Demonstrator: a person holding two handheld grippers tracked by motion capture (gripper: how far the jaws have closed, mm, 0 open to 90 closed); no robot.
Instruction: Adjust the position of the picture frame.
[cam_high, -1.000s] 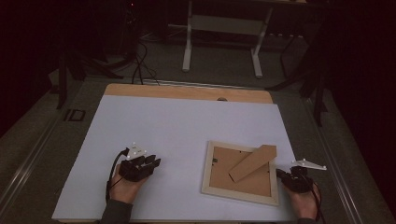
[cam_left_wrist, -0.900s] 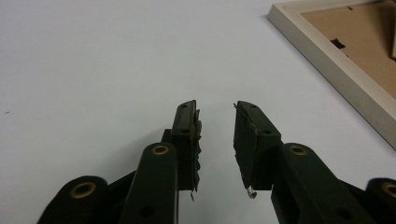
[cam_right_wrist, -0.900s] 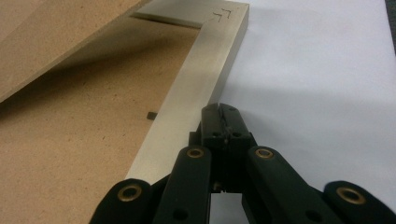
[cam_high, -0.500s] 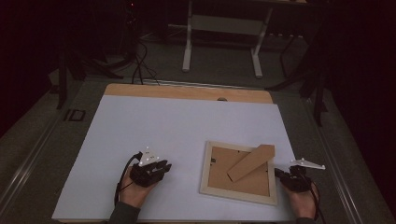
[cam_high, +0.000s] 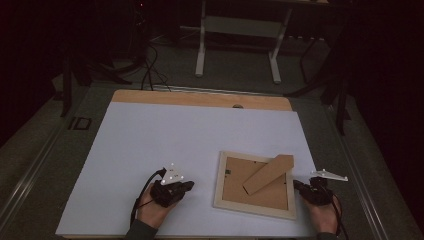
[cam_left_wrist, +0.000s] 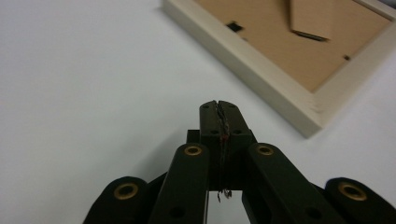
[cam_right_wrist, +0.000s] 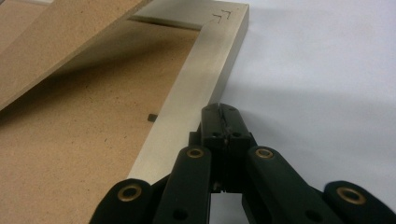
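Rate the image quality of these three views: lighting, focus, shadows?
High view: dim and soft, dark surroundings, only the white sheet reads bright. Left gripper view: evenly lit, left tongs sharp at the tips, picture frame slightly soft. Right gripper view: right tongs sharp, the frame's stand blurred and casting a shadow on the backing board.

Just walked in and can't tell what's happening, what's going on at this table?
A person holds tongs in each hand over a white sheet. A wooden picture frame lies face down, its stand on the backing. The right tongs, shut, sit at the frame's right edge. The left tongs, shut and empty, point toward the frame from its left, apart from it.
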